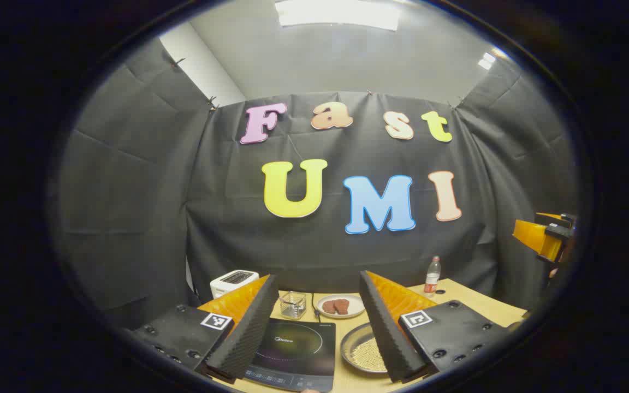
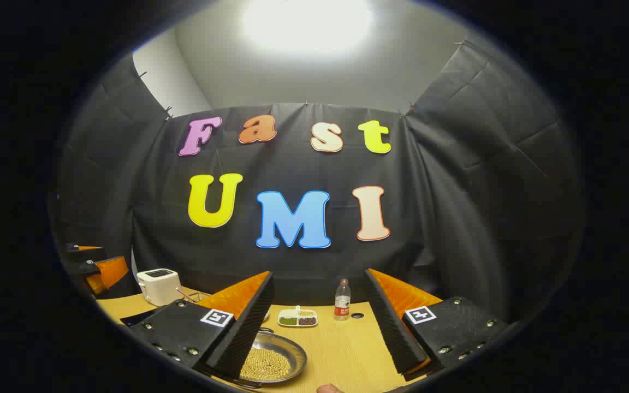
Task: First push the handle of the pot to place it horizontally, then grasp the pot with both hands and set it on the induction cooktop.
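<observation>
The pot (image 1: 366,353) is a shallow metal pan holding yellowish beans; in the left gripper view it sits on the wooden table just right of the black induction cooktop (image 1: 295,349). My left gripper (image 1: 319,277) hangs above both, open and holding nothing. In the right gripper view the pot (image 2: 273,360) lies low and left, partly behind one finger of my right gripper (image 2: 320,274), which is open and holding nothing. I cannot make out the pot's handle. Each gripper shows far off in the other's view, the right gripper (image 1: 544,234) and the left gripper (image 2: 96,267).
On the table (image 2: 347,349) stand a white toaster (image 1: 232,283), a small glass container (image 1: 292,304), a plate of meat (image 1: 340,305), a water bottle (image 2: 342,300) and a divided dish of beans (image 2: 297,317). Black cloth walls close the back and sides.
</observation>
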The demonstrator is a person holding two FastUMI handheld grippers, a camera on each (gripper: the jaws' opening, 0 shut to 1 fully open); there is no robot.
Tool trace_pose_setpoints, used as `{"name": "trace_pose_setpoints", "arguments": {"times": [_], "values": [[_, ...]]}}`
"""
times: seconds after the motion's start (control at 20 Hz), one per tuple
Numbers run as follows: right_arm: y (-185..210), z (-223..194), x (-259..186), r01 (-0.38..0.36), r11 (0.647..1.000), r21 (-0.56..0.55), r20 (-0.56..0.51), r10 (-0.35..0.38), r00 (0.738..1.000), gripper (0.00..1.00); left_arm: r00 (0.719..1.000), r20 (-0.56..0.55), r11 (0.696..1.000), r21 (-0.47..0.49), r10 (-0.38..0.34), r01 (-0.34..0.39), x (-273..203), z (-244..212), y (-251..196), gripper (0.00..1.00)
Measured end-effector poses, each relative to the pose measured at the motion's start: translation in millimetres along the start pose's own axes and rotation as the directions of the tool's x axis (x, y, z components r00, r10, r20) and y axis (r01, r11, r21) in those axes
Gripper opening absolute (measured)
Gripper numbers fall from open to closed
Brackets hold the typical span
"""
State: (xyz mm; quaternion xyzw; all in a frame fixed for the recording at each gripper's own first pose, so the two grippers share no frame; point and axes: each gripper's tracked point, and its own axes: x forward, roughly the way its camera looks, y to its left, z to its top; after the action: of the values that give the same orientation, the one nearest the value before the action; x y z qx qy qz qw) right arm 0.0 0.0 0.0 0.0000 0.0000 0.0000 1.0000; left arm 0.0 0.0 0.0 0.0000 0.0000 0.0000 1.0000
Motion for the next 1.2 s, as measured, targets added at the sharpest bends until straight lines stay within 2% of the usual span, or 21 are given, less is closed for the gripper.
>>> {"name": "trace_pose_setpoints", "arguments": {"times": [0.05,0.15,0.4,1.2], "values": [[-0.2,0.4,0.1,0.000,1.000,0.000,0.002,0.000,1.000,0.99,1.000,0.000,1.000,0.001,0.001,-0.001,0.0,0.5,0.0,0.94],[0.4,1.4,0.3,-0.002,1.000,0.000,0.006,0.002,1.000,0.99,1.000,0.003,1.000,0.005,0.001,-0.001,-1.0,1.4,-0.3,0.99],[1.6,1.1,-0.6,-0.011,1.000,0.005,0.003,0.011,1.000,0.99,1.000,0.011,1.000,0.011,0.004,-0.004,-5.3,4.5,0.0,0.94],[0.8,1.9,2.0,-0.006,1.000,-0.015,-0.002,0.006,1.000,0.99,1.000,0.022,1.000,0.011,0.004,-0.005,-8.3,11.4,4.4,0.99]]}}
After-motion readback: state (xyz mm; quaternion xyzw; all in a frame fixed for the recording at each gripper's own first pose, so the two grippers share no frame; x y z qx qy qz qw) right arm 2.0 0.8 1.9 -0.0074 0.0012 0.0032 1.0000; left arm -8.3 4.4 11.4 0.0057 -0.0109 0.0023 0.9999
